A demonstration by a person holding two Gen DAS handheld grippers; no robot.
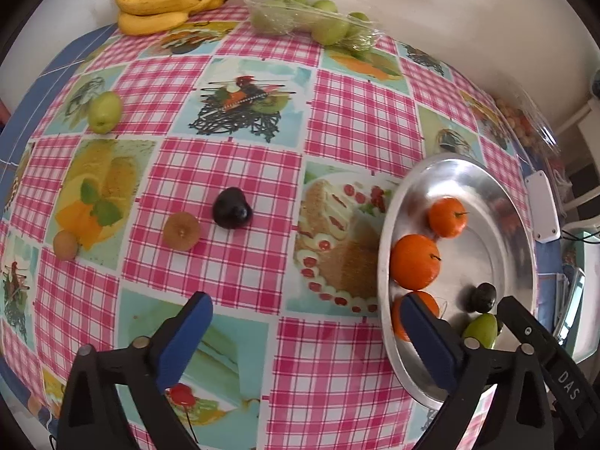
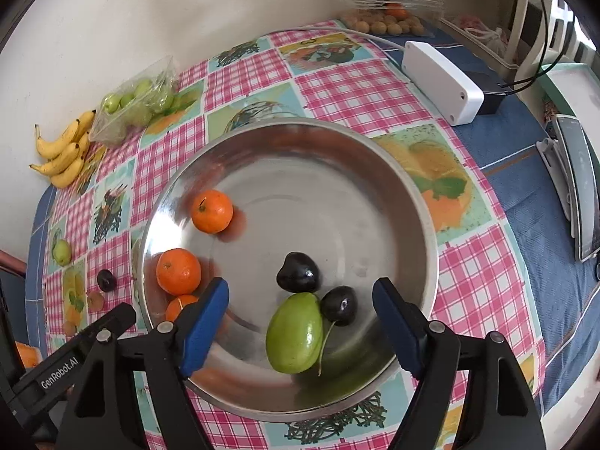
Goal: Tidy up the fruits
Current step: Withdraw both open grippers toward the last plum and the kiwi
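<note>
At the left of the right wrist view lie bananas (image 2: 63,153). In the middle, the silver bowl (image 2: 375,172) holds oranges (image 2: 212,211), a green fruit (image 2: 294,333) and dark plums (image 2: 299,272). The right gripper (image 2: 300,326) is wide apart, holding nothing. The left gripper (image 1: 303,341) is wide apart too, empty.

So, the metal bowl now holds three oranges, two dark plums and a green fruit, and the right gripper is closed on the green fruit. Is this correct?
Not quite. The right gripper is open: in the right wrist view its fingers stand apart, clear of the green fruit. The rest holds: the metal bowl contains three oranges and two dark plums.
</note>
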